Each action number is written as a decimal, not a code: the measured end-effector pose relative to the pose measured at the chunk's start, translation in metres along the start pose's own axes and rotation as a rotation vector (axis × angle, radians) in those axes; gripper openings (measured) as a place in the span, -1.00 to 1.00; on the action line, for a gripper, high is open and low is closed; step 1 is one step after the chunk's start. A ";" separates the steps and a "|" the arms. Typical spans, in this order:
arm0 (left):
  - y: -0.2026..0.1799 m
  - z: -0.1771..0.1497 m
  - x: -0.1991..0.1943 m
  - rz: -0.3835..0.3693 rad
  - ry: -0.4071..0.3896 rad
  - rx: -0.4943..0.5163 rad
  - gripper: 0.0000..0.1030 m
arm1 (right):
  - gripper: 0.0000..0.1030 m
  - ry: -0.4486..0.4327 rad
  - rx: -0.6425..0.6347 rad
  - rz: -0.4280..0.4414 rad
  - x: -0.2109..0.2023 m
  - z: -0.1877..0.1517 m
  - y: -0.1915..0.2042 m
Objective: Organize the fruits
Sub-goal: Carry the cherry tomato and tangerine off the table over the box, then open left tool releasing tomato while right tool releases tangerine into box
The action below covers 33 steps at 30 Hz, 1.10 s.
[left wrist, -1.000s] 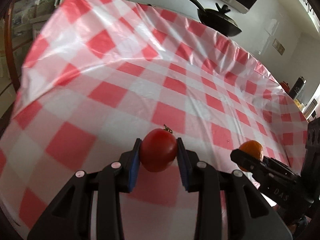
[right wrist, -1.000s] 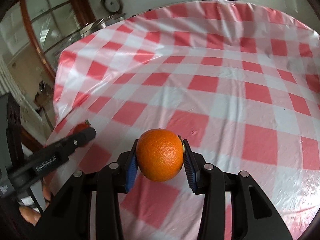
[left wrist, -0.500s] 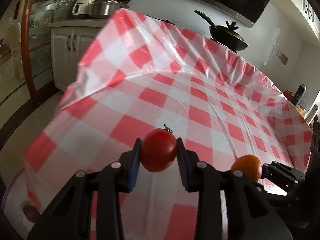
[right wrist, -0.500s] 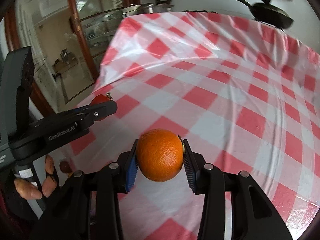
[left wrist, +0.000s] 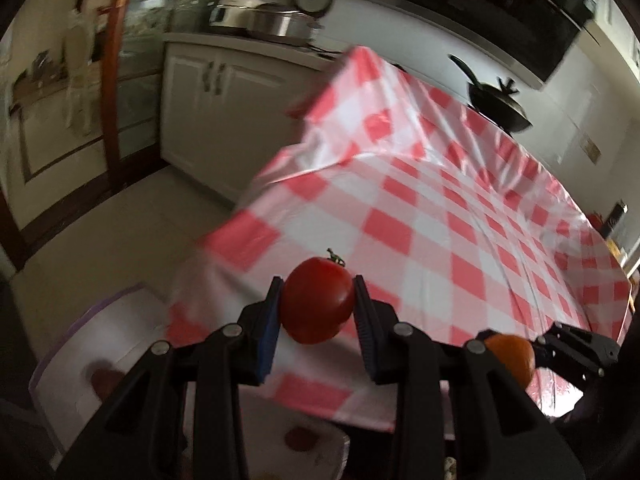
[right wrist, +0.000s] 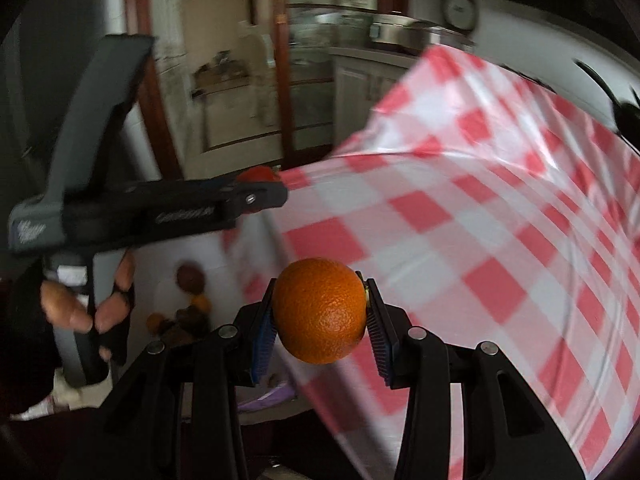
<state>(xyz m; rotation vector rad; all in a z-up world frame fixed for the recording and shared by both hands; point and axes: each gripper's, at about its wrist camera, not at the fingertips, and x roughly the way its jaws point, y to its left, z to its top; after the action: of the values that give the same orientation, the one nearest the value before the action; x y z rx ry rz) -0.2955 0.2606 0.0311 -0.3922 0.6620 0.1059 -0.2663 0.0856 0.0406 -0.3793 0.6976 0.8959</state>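
Gripping a red tomato [left wrist: 316,305], the left claw [left wrist: 317,312] has both blue pads [left wrist: 267,332] pressed against the fruit's sides. The tomato sits between the pad tips with its green stem [left wrist: 334,257] pointing up. It hangs in the air beyond the edge of the counter, over the spot where the red-and-white checked tablecloth [left wrist: 440,216] drapes down.

The right claw [right wrist: 320,320] pinches an orange [right wrist: 319,310] in the same manner, one blue pad on each side. The orange is clear of the cloth, held above the counter's near edge.

In the right wrist view, the left claw reaches in from the left, and a gloved hand [right wrist: 80,312] holds its handle. The tomato shows as a red patch at the tip of that claw.

Below the counter edge lies a white tray-like surface [left wrist: 100,344] with a pale purple rim. Several small fruits [right wrist: 191,278] rest on it, brown and orange in colour; blur prevents a closer identification.

In the background, a dark pan [left wrist: 498,106] stands past the far end of the cloth. White cabinets [left wrist: 216,92] carry a metal pot [left wrist: 276,20]. A wood-framed glass door [right wrist: 304,80] stands behind. Both views are blurred toward the edges.
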 end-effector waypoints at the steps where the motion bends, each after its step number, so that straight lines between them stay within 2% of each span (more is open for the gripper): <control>1: 0.005 -0.002 -0.002 0.008 -0.003 -0.009 -0.33 | -0.19 0.004 -0.029 0.013 0.003 0.000 0.011; 8: 0.053 -0.025 -0.018 0.081 -0.018 -0.106 -0.33 | -0.19 0.062 -0.202 0.070 0.026 -0.014 0.068; 15: 0.100 -0.071 0.001 0.212 0.106 -0.199 -0.33 | -0.19 0.139 -0.315 0.119 0.057 -0.033 0.101; 19: 0.120 -0.086 0.012 0.296 0.166 -0.238 -0.33 | -0.19 0.211 -0.314 0.142 0.082 -0.044 0.104; 24: 0.133 -0.093 0.013 0.372 0.184 -0.230 -0.32 | -0.19 0.310 -0.241 0.157 0.113 -0.052 0.098; 26: 0.140 -0.097 0.014 0.373 0.198 -0.237 -0.32 | -0.19 0.343 -0.215 0.165 0.124 -0.053 0.098; 33: 0.168 -0.111 0.022 0.396 0.261 -0.315 -0.32 | -0.19 0.444 -0.251 0.149 0.157 -0.063 0.111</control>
<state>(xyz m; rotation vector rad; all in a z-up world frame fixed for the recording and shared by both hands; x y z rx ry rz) -0.3794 0.3715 -0.1163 -0.5796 0.9807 0.5479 -0.3138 0.2046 -0.1152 -0.7729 1.0331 1.0566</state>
